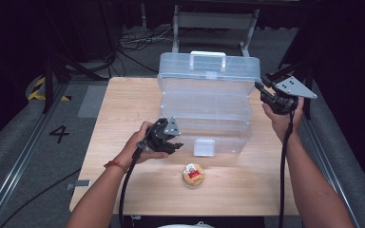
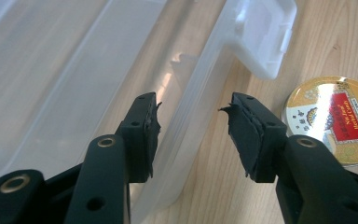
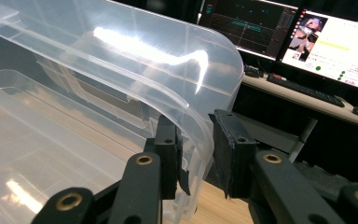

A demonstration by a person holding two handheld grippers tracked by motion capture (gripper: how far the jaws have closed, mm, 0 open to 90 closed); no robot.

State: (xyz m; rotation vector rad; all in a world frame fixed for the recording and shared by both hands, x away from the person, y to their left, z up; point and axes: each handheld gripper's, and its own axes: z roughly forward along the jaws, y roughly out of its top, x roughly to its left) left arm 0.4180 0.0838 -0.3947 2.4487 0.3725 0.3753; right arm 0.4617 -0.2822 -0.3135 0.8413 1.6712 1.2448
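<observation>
A clear plastic box stands on the wooden table, its lid raised upright at the back. My right gripper is shut on the lid's right rim, which runs between its two pads. My left gripper is at the box's front left; its jaws straddle the front wall with a gap on each side, so my left gripper is open. A round gold tin with a red label lies on the table in front of the box, just right of the left jaws.
The box's front latch flap hangs open near the tin. Beyond the lid, the right gripper view shows a desk with lit monitors. A metal frame and cables sit on the floor behind the table.
</observation>
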